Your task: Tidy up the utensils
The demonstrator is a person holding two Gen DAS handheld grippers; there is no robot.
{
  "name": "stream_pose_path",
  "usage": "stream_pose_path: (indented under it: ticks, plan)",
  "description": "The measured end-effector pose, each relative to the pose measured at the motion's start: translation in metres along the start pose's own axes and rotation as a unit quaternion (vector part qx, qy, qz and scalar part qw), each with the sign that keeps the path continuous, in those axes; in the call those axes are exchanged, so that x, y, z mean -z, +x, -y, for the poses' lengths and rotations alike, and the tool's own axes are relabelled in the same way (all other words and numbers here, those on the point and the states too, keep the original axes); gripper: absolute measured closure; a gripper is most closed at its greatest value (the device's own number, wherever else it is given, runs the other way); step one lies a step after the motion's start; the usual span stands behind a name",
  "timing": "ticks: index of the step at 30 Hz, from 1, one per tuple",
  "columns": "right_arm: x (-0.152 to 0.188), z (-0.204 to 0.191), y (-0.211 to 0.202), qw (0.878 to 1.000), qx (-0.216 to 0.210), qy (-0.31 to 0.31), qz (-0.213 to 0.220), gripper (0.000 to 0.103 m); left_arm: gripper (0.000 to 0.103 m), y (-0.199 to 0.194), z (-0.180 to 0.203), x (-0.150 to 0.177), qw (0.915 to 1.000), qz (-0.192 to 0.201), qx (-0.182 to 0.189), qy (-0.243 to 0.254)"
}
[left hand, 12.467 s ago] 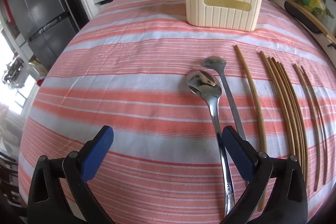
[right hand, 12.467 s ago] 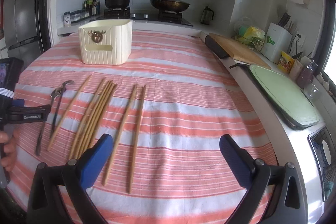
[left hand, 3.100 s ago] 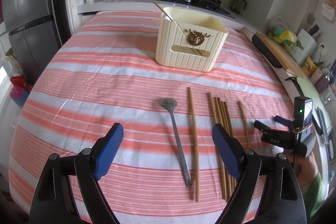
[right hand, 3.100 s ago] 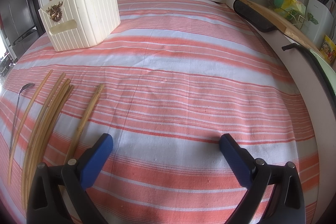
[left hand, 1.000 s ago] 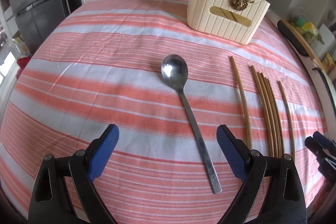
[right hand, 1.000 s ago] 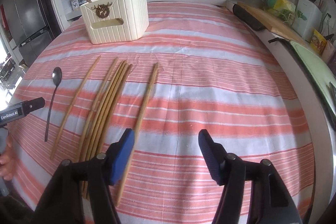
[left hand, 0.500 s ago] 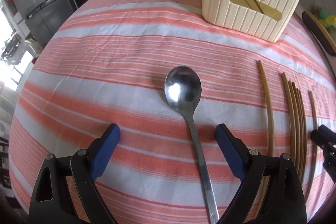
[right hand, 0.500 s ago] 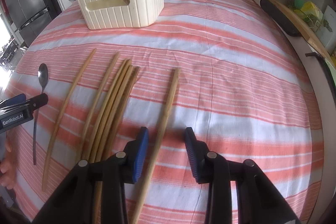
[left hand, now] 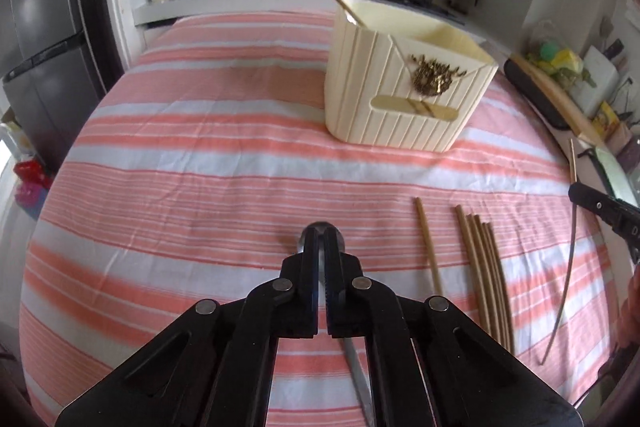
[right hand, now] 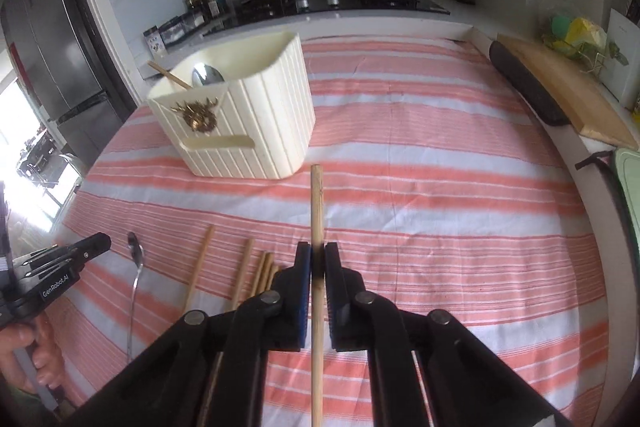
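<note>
Spoon [left hand: 320,230]: lies on the striped tablecloth [left hand: 200,163], bowl toward the holder, handle running back under the left tool.
Left gripper [left hand: 321,243]: clenched on the spoon's neck just behind the bowl; jaws nearly together, down at the cloth.
Loose chopsticks [left hand: 484,267]: one single stick, then a tight bundle, flat on the cloth just to the right of the spoon.
Utensil holder [right hand: 240,123]: cream ribbed box with a gold deer-head badge, upright beyond the chopsticks; a second spoon [right hand: 206,74] and one stick stand inside it.
Held chopstick [right hand: 317,223]: pinched partway along, lifted clear of the cloth, tip pointing toward the holder's right corner.
Right gripper [right hand: 317,261]: clamped on that chopstick, blue pads pressing both sides.
Cutting board [right hand: 568,87]: on the counter at far right, well apart.
</note>
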State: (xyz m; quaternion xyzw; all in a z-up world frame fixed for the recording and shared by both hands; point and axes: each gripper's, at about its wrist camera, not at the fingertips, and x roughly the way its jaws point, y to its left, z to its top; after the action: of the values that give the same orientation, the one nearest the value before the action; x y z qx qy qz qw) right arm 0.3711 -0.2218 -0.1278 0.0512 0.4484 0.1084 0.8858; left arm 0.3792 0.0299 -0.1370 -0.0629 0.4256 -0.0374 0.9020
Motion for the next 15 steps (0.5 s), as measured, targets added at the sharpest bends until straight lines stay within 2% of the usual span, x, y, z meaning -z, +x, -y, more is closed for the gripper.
stream_pose_path:
  ticks: [2, 4, 6, 7, 8, 11, 15]
  plan:
    - [-0.001, -0.006, -0.023, 1.0, -0.007, -0.007, 0.021, 0.096, 0.103, -0.011, -0.001, 0.0, 0.9999, 0.014, 0.003, 0.009]
    - [-0.001, -0.011, -0.039, 0.999, -0.011, -0.013, 0.033, 0.096, 0.101, -0.012, -0.002, 0.001, 0.9999, 0.011, -0.002, 0.01]
    - [0.001, -0.013, -0.048, 0.999, -0.009, -0.015, 0.038, 0.096, 0.082, -0.006, -0.004, 0.008, 0.9999, -0.007, -0.008, 0.006]
    - [0.003, -0.014, -0.051, 0.999, -0.008, -0.015, 0.041, 0.096, 0.056, -0.003, -0.005, 0.014, 0.9998, -0.014, -0.011, 0.003]
    - [0.005, -0.014, -0.053, 0.999, -0.005, -0.016, 0.043, 0.096, 0.038, 0.001, -0.003, 0.019, 0.9998, -0.016, -0.015, 0.0]
    - [0.012, -0.012, -0.058, 0.999, -0.001, -0.016, 0.047, 0.096, 0.034, 0.019, 0.012, 0.034, 0.9991, -0.033, -0.027, 0.006]
    - [0.017, -0.006, -0.062, 0.999, -0.007, -0.005, 0.051, 0.096, 0.029, 0.056, 0.02, 0.034, 0.9941, -0.065, -0.085, 0.01]
